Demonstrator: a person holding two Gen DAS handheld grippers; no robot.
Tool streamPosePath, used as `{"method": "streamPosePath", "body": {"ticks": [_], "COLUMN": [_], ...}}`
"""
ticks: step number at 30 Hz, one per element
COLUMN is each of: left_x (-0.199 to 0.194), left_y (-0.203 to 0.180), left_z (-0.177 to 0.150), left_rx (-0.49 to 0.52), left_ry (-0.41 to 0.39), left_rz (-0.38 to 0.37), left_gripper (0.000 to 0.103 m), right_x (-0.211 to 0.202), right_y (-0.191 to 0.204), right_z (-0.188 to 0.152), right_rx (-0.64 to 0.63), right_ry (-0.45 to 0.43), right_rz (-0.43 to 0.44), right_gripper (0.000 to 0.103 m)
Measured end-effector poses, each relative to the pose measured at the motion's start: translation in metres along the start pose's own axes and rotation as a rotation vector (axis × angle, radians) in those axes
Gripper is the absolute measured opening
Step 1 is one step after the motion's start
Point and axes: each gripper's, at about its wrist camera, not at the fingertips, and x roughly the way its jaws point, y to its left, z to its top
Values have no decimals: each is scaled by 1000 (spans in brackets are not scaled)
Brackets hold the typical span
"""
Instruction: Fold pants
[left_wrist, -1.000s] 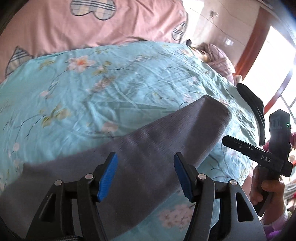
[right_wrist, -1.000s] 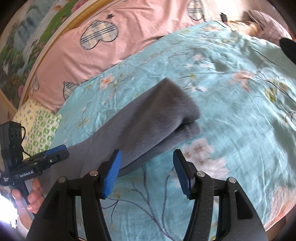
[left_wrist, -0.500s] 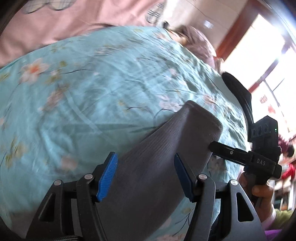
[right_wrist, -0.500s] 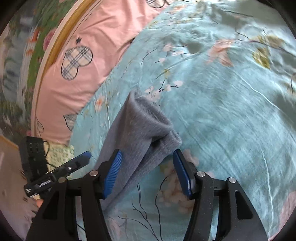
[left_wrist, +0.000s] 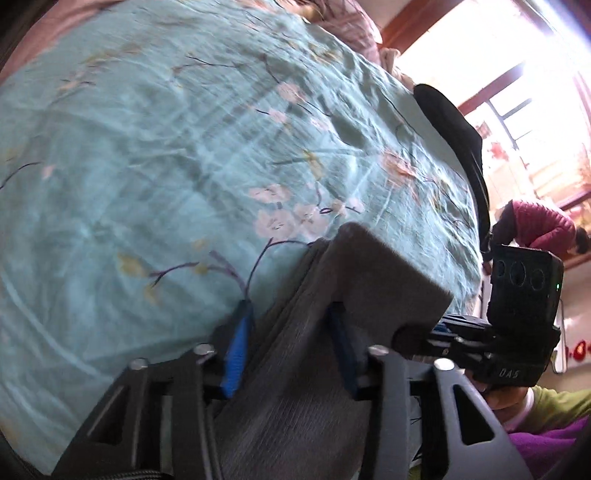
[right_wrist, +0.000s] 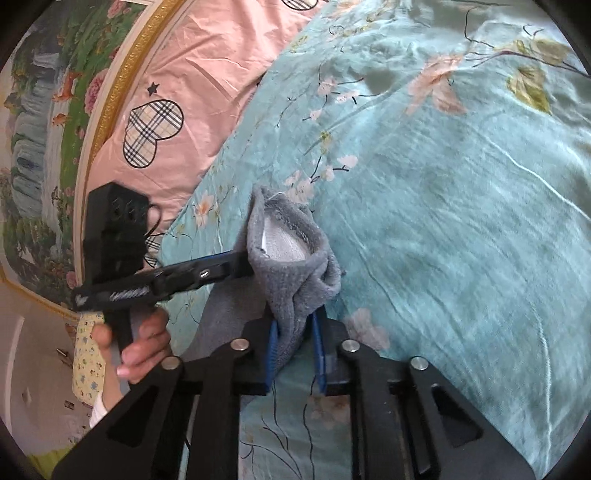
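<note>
A bed is filling most of both views, its teal floral bedspread (left_wrist: 184, 166) spreading from the upper left to the right edge of the left wrist view. In the right wrist view a pink sheet with plaid hearts (right_wrist: 177, 110) is lying along the upper left, beside a gold-framed landscape painting (right_wrist: 44, 110) at the far left.

The grey pants (left_wrist: 332, 332) are lying folded on the bedspread, running from the bottom centre of the left wrist view up toward the middle; in the right wrist view their end (right_wrist: 291, 258) is bunching up in the centre of the frame, showing a pale lining.

The left gripper (left_wrist: 291, 347) is sitting at the bottom centre of its view, its jaws closing with the folded pants between the blue pads. The right gripper (right_wrist: 295, 343) is at the bottom centre of its view, its jaws closing and pinching the bunched grey fabric.

A hand (right_wrist: 136, 343) is gripping the left gripper's handle at the lower left of the right wrist view.
</note>
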Motion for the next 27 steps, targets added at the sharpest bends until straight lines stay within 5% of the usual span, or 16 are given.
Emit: {"method": "streamPosePath", "body": {"ticks": [11,27], "left_x": [3,-79], "left_y": [-15,-30], "left_z": [6,-23], "left_rx": [84,79], "left_ry": [-15,-200], "left_rz": [-26,-52], "left_gripper": [13,11], "right_x": [-3,-23], "right_y": [-1,60], "right_z": [-4,-7], "right_rx": [-60,-243], "right_ry": [-19,-45], "right_rz": [8,164], "right_gripper": [13,11]}}
